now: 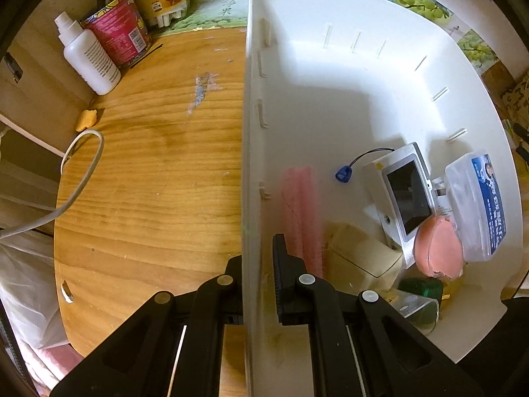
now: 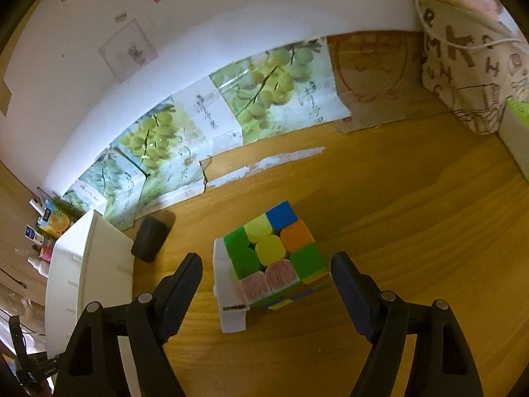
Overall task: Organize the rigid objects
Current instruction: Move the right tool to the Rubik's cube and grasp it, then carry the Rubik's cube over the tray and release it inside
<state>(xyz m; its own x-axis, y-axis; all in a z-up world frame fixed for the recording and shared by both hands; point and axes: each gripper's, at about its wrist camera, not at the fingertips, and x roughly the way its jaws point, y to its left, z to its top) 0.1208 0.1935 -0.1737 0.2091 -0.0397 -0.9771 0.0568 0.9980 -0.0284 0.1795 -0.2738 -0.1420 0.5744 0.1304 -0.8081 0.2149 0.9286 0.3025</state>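
Right hand-held gripper point(image 2: 266, 292) spread wide, poised over the puzzle cube point(image 2: 276, 251), one finger on either side, not touching. Cube sits on the table point(image 2: 413, 231), right of the white bin point(image 2: 86, 264), with a white block point(image 2: 228, 294) against its near side. Left hand-held gripper point(image 1: 258, 278) pinched on the bin's wall. Step: reaching for the cube. Next: lower, close squarely, possibly clear of the block.
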